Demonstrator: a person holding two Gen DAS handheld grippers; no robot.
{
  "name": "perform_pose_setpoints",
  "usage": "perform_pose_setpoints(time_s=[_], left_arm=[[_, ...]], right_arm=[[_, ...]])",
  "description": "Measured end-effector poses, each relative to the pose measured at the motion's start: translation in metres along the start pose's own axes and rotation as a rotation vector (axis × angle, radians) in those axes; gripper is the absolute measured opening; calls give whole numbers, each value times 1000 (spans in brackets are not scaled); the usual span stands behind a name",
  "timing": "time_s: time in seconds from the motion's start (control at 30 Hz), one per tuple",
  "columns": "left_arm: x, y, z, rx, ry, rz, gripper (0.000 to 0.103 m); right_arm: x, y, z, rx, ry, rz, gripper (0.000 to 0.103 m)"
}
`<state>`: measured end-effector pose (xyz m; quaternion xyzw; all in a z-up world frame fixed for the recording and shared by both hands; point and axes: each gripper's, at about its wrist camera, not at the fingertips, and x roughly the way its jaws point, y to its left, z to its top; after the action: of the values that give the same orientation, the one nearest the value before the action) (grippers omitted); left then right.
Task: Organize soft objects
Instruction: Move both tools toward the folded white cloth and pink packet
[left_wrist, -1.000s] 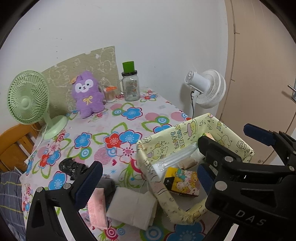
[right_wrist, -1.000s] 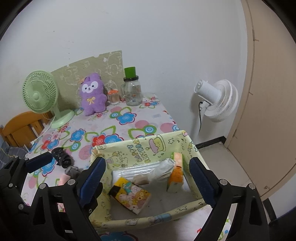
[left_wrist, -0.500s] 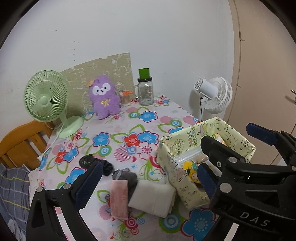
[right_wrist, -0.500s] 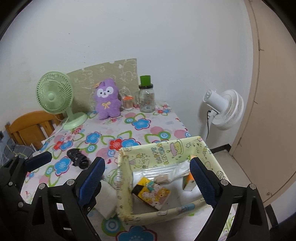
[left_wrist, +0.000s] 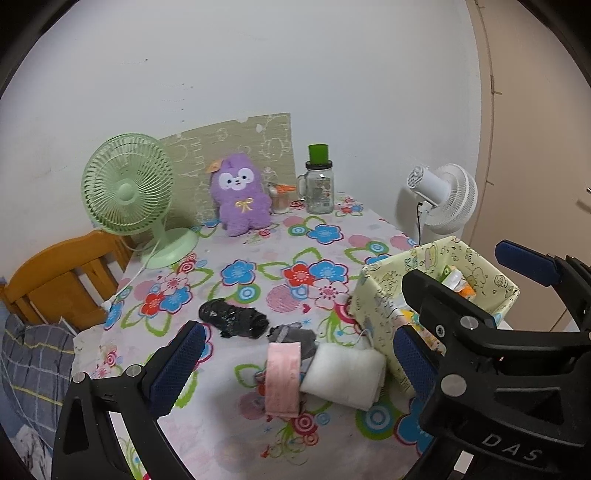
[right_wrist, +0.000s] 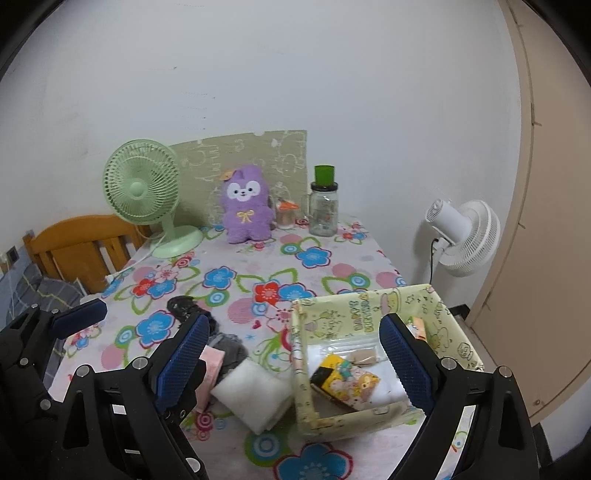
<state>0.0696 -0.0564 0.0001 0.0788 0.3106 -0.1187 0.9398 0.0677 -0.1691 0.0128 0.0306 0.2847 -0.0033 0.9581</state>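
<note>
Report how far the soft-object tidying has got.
Done: nothing soft clearly sits in the yellow fabric box; it holds packets. In hand: nothing; the left gripper and right gripper are open and empty. Left: the white folded cloth, pink cloth, grey cloth and black bundle lie on the table beside the box.

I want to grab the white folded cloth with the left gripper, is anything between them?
Nothing visible. The left gripper is open, and the white cloth lies in the gap ahead, with the pink cloth touching its left edge and the yellow box at its right.
</note>
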Motion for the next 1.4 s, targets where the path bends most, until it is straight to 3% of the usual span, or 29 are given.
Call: perform_pose_setpoints(time_s=[0.67,1.13,1.4], left_arm=[[-2,38,-29,-30,28,53,103],[43,53,-57,-64,122,38,103],[67,53,-69,-47,174,39,102]], right_arm=[[1,47,-15,-47,20,36,95],[45,62,-42,-61,103,55,95],[69,70,-55,-81,152,47,89]])
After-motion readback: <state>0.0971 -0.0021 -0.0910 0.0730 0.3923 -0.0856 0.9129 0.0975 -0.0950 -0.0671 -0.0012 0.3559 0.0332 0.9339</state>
